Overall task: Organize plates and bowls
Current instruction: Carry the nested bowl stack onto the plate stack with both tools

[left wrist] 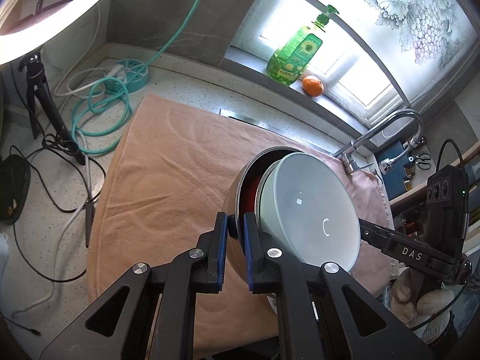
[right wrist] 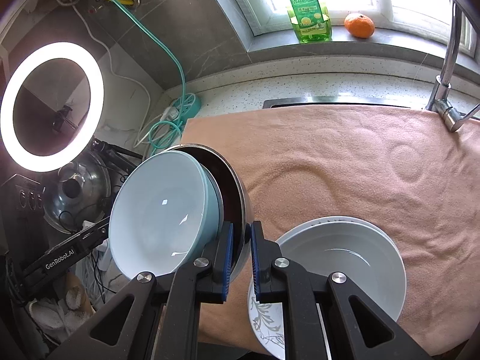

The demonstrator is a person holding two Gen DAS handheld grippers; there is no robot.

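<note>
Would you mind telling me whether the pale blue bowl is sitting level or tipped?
Tipped. The pale blue bowl sits inside the steel bowl, its opening turned sideways, not upward.

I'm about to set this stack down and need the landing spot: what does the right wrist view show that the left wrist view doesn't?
Right wrist only: a white bowl resting on a patterned plate on the towel, just right of the right gripper.

Left wrist only: scissors past the faucet, and bare towel left of the stack.

Both: each gripper, including the left gripper, shut on the rim of the steel bowl holding the pale blue bowl; soap bottle and orange on the sill.
</note>
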